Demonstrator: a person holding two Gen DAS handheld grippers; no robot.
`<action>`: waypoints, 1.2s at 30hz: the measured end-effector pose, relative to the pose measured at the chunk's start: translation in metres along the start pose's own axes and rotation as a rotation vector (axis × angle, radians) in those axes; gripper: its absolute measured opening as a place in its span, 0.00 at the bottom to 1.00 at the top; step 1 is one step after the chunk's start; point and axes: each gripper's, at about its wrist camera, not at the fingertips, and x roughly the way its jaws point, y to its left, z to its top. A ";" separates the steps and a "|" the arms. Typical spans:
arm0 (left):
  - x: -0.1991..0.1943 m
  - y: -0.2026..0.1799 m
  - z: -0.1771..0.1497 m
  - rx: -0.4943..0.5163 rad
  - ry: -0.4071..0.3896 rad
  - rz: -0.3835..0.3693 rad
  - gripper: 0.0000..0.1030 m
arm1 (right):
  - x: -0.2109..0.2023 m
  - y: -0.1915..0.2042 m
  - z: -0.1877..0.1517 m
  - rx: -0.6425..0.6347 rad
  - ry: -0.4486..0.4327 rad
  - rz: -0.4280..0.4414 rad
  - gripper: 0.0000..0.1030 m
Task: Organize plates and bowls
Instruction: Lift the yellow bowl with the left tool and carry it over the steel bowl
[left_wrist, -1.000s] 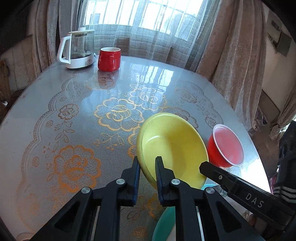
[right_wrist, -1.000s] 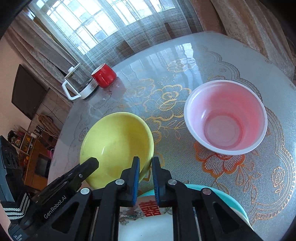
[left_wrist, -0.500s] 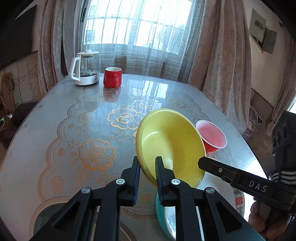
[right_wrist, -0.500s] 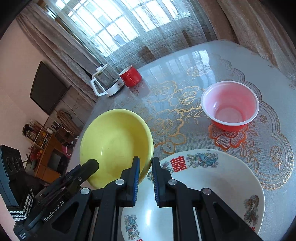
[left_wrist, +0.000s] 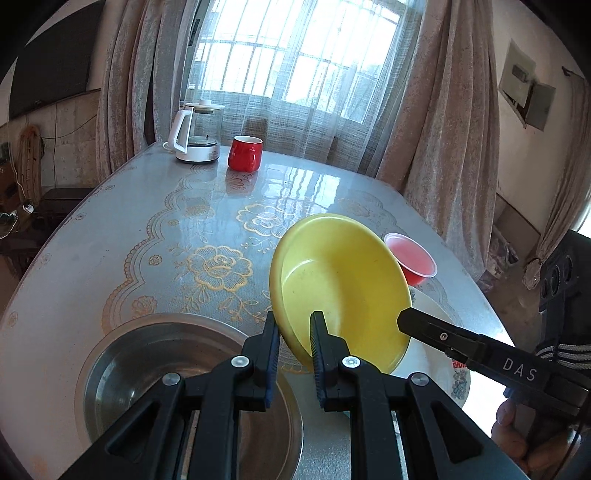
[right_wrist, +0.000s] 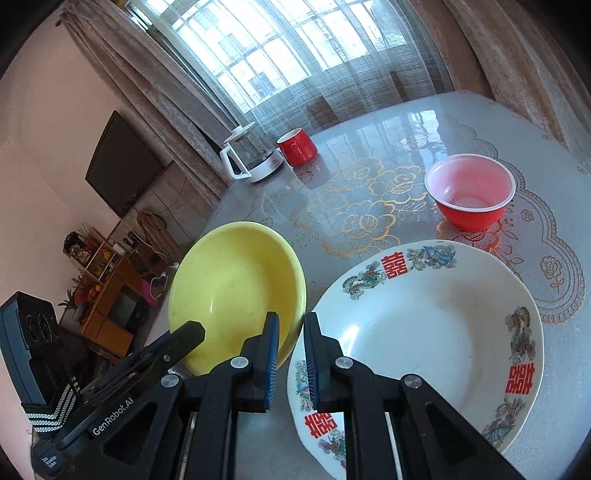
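A yellow bowl is held tilted in the air above the table; it also shows in the right wrist view. My left gripper is shut on its near rim. My right gripper is shut on its opposite rim. A white patterned plate with red characters lies on the table under and right of the bowl; part of it shows in the left wrist view. A small red bowl with a white inside stands beyond the plate and also shows in the left wrist view.
A metal basin sits at the table's near left edge. A glass kettle and a red mug stand at the far side by the curtained window. The round table has a floral cloth.
Both grippers have lifted the yellow bowl and pulled it back toward the near edge. The white plate and the metal basin have come into view below.
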 end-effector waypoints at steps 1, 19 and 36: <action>-0.005 0.002 -0.004 -0.003 -0.003 0.002 0.16 | -0.002 0.003 -0.003 -0.007 -0.001 0.004 0.13; -0.062 0.027 -0.038 -0.050 -0.047 0.041 0.16 | -0.016 0.046 -0.043 -0.102 0.009 0.052 0.13; -0.093 0.047 -0.056 -0.085 -0.075 0.054 0.16 | -0.018 0.073 -0.062 -0.149 0.010 0.079 0.13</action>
